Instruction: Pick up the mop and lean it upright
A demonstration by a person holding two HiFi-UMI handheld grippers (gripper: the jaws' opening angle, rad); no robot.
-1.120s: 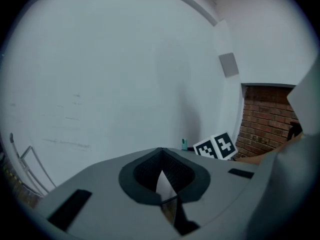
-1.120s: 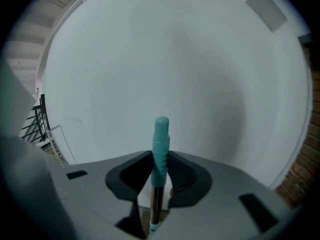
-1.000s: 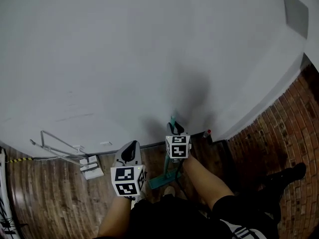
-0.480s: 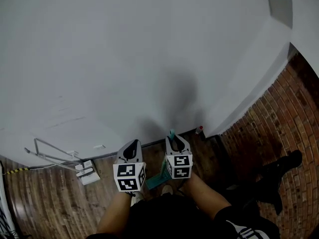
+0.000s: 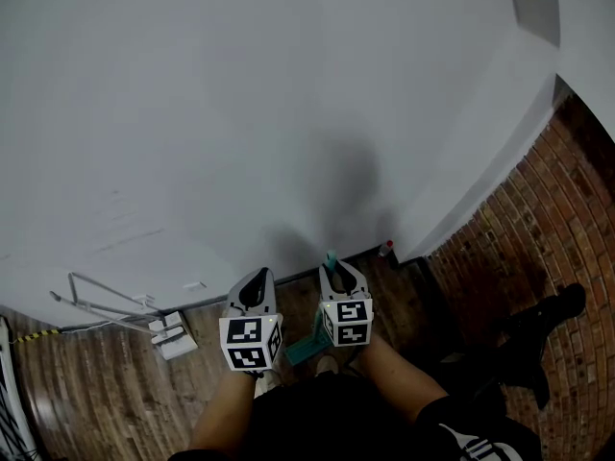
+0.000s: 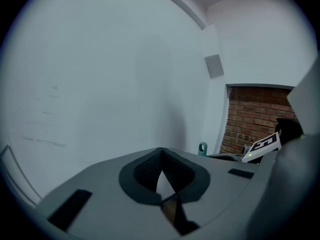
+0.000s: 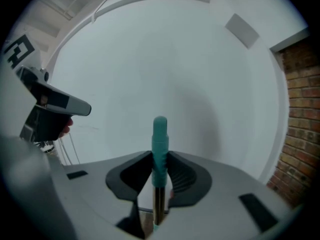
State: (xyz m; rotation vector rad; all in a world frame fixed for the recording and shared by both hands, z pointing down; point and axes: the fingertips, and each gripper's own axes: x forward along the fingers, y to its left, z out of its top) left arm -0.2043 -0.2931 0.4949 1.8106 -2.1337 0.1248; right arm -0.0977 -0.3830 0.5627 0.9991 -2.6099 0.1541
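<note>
The mop stands nearly upright close to the white wall. Its teal handle end (image 7: pixel 159 139) rises between my right gripper's (image 7: pixel 160 156) dark pads, which are shut on it, and the metal shaft (image 7: pixel 158 204) runs down below them. In the head view the handle tip (image 5: pixel 331 257) pokes out above the right gripper (image 5: pixel 337 271), and the teal mop head (image 5: pixel 306 350) rests on the wood floor. My left gripper (image 5: pixel 256 279) hovers just left of it, with its jaws (image 6: pixel 161 151) shut on nothing. From the left gripper view the handle tip (image 6: pixel 202 148) shows at the right.
A white wall (image 5: pixel 240 113) fills the front, and a brick wall (image 5: pixel 538 219) stands on the right. A metal wire rack (image 5: pixel 106 298) and a white block (image 5: pixel 173 340) lie on the floor at the left. A small red-capped object (image 5: pixel 386 249) sits by the wall corner.
The right gripper has drawn back toward the person with the mop handle, ending level with the left gripper. Over the last half second almost nothing has shifted.
</note>
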